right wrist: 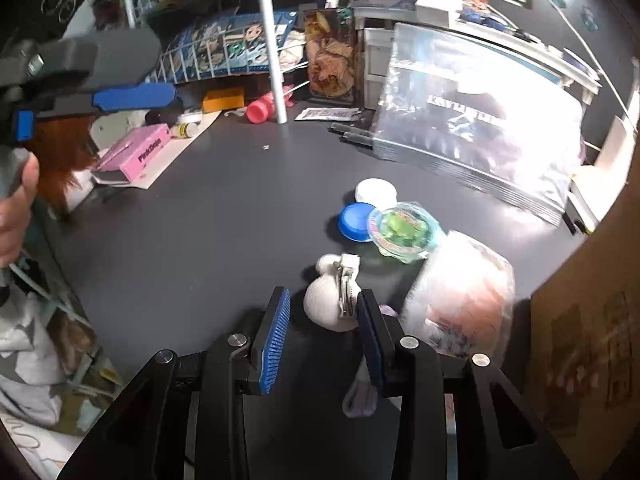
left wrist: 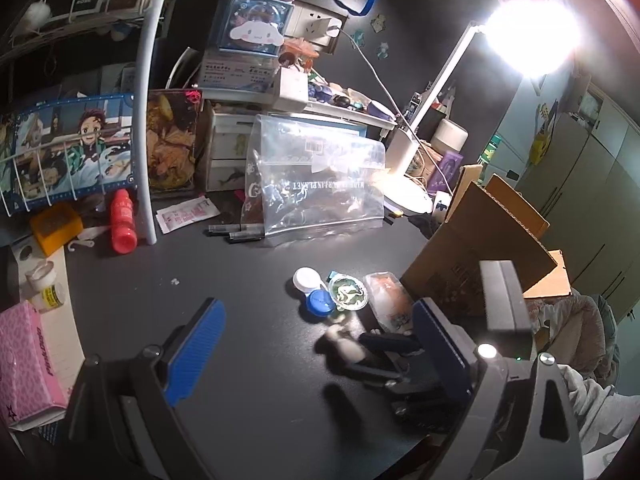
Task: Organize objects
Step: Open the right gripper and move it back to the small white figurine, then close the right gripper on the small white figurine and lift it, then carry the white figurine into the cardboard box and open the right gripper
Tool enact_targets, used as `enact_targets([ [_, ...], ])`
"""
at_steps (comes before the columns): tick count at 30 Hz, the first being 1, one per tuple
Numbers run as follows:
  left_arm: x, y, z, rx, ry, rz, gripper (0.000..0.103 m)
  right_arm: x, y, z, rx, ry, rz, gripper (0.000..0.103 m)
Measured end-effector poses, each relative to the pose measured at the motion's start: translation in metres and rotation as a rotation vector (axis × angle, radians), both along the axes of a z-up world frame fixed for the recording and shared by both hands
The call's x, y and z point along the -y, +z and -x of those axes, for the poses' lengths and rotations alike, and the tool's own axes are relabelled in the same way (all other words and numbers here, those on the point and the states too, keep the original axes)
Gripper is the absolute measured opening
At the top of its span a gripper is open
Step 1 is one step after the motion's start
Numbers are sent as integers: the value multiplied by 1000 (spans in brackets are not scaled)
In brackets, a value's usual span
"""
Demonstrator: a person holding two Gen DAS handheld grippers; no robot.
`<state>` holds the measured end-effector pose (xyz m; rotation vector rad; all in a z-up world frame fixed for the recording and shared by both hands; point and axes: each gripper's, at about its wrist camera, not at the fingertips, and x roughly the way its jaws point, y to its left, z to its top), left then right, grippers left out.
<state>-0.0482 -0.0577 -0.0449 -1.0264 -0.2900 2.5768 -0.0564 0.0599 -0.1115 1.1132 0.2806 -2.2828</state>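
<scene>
In the left wrist view, our left gripper's [left wrist: 316,344] jaws stand wide and hold nothing above the dark bench [left wrist: 240,280]. The right gripper [left wrist: 362,354] hovers below at a blurred white fluffy hair clip [left wrist: 340,340].

In the right wrist view, the right gripper's [right wrist: 322,322] jaws are narrow, flanking the clip [right wrist: 334,304] without visibly pressing it. It lies near the green-lidded clear plastic cup [right wrist: 400,230]. We judge it light and soft; the metal clasp is the firmer hold.

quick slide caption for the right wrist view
Right gripper closing around a fluffy white hair clip on a cluttered dark desk.
</scene>
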Motion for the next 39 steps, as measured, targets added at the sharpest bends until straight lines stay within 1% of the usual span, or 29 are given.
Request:
enact_targets([
  [2, -1, 1, -1, -1, 1, 5, 94, 5, 2, -2, -6, 30, 5, 31],
  [6, 1, 0, -1, 4, 12, 14, 94, 8, 4, 3, -27, 2, -5, 31],
  [11, 1, -5, -1, 22, 11, 23, 94, 12, -5, 10, 2, 12, -33, 32],
  [13, 1, -9, -2, 35, 11, 28, 94, 15, -7, 7, -15, 18, -50, 31],
  [14, 1, -12, -2, 45, 7, 27, 94, 16, -7, 5, -26, 23, -63, 30],
  [15, 1, -15, -1, 55, 2, 24, 94, 17, -8, 4, -35, 25, -71, 25],
  [17, 0, -20, -1, 77, -10, 23, 94, 16, -7, 3, -36, 32, -66, 22],
  [19, -2, -27, -1, 102, -34, 16, 93, 14, -5, 3, -41, 37, -54, 21],
  [21, -5, -32, 0, 122, -68, -14, 93, 13, 2, 1, -54, 42, -40, 21],
  [22, -6, -33, 1, 129, -83, -36, 92, 13, 5, 0, -57, 45, -32, 21],
  [24, -8, -34, 2, 139, -107, -78, 83, 11, 17, -3, -65, 61, 3, 21],
  [26, -9, -33, 3, 149, -135, -125, 68, 10, 30, -8, -78, 81, 37, 21],
  [27, -11, -32, 4, 154, -149, -146, 65, 10, 36, -11, -86, 88, 48, 21],
  [29, -12, -28, 6, 153, -170, -183, 54, 8, 50, -19, -112, 108, 75, 21],
  [30, -13, -26, 6, 151, -179, -200, 51, 8, 54, -23, -124, 116, 83, 21],
  [32, -14, -20, 6, 142, -199, -233, 43, 8, 66, -30, -150, 133, 94, 21],
  [34, -17, -14, 6, 128, -212, -239, 38, 6, 75, -36, -165, 140, 110, 21],
  [39, -29, 4, 4, 89, -237, -217, 37, -2, 89, -43, -203, 136, 126, 21],
])
